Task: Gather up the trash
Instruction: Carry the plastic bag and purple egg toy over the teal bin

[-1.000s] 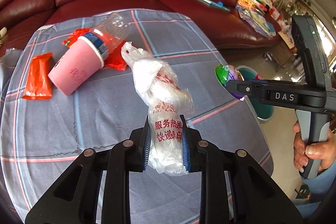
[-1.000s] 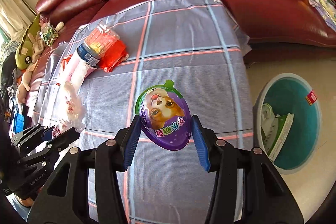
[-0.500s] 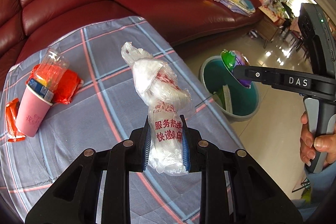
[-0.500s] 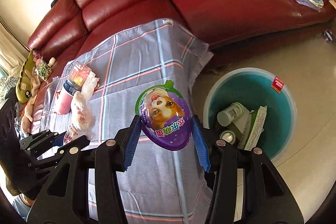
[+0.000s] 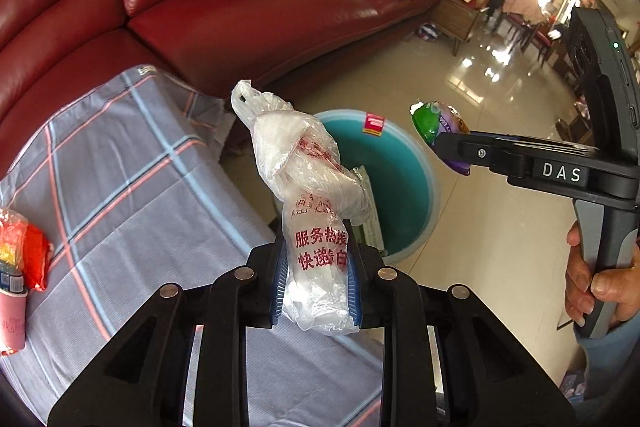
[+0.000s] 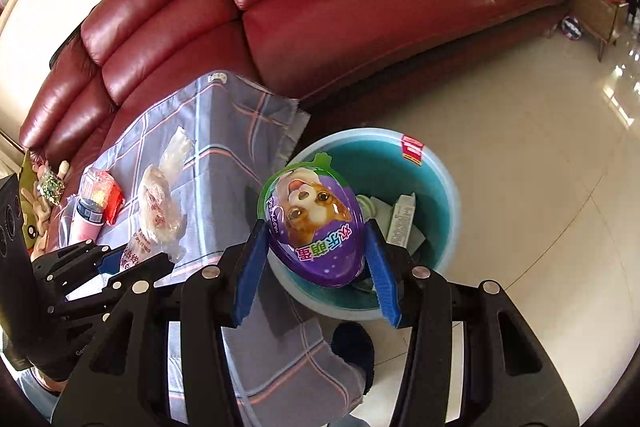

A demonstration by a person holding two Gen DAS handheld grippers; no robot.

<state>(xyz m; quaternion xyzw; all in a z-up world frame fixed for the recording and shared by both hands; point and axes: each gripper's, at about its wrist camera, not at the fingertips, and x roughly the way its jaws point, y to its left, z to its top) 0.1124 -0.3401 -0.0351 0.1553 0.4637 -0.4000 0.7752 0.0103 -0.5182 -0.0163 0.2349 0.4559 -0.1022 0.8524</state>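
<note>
My left gripper [image 5: 316,277] is shut on a crumpled white plastic bag [image 5: 308,187] with red print, held over the table's right edge in front of the teal trash bin [image 5: 404,163]. My right gripper [image 6: 316,259] is shut on a purple egg-shaped package [image 6: 314,223] with a dog picture, and it hangs above the near rim of the bin [image 6: 440,179]. The bin holds cartons and a bottle. In the left wrist view the right gripper [image 5: 452,143] carries the package [image 5: 434,121] to the bin's right. In the right wrist view the left gripper [image 6: 120,259] and its bag [image 6: 160,215] sit at lower left.
A grey checked cloth covers the table [image 5: 132,163]. On it at left lie a pink cup [image 6: 86,227], a clear bottle [image 6: 98,187] and red wrappers [image 5: 34,255]. A red leather sofa [image 6: 320,7] with books and papers curves behind. A dark slipper [image 6: 354,347] rests on the tiled floor.
Both grippers have swung right, off the table's middle toward the bin, each keeping its load. The bin now lies right under the purple package and just beyond the plastic bag.
</note>
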